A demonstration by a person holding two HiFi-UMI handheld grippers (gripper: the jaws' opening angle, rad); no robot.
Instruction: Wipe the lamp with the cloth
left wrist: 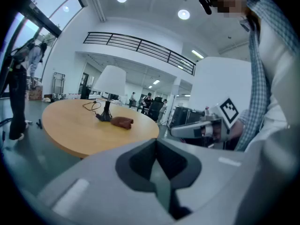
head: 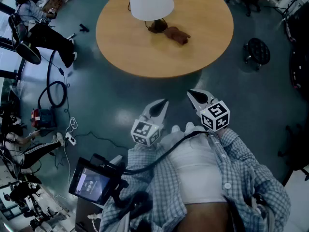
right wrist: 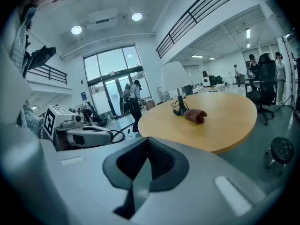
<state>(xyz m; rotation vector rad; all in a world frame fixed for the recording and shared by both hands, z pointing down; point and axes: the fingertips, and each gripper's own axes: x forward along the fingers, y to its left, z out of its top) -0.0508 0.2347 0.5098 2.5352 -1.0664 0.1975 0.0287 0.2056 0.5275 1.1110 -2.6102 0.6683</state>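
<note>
Head view, jaws: the left gripper (head: 160, 107) and right gripper (head: 196, 97) are held side by side, both with jaws closed on nothing.
Head view, cloth: the crumpled brown fabric cloth (head: 176, 34) lies well ahead of both jaws on the round pale wooden desk (head: 140, 59), slightly nearer the right jaws' line.
Head view, lamp: the white-shaded table lamp (head: 150, 1) stands just beyond the cloth, its dark base almost touching it.
Left gripper view, jaws: pressed together and empty, pointing toward the floor short of the desk's edge.
Left gripper view, cloth: far ahead and up-left of the jaws, a low, lumpy, reddish-brown heap.
Left gripper view, lamp: upright, with a cone shade on a thin dark stem and a black cord (left wrist: 90, 105) trailing behind.
Right gripper view, jaws: shut, with nothing between them.
Right gripper view, cloth: ahead and to the right of the jaws, folded over itself beside the lamp base.
Handling, cloth: probably soft, light and limp, so pinch a raised fold on top.
Handling, lamp: likely light and top-heavy with a thin shade that dents easily, so steady the stem or base and wipe gently.
</note>
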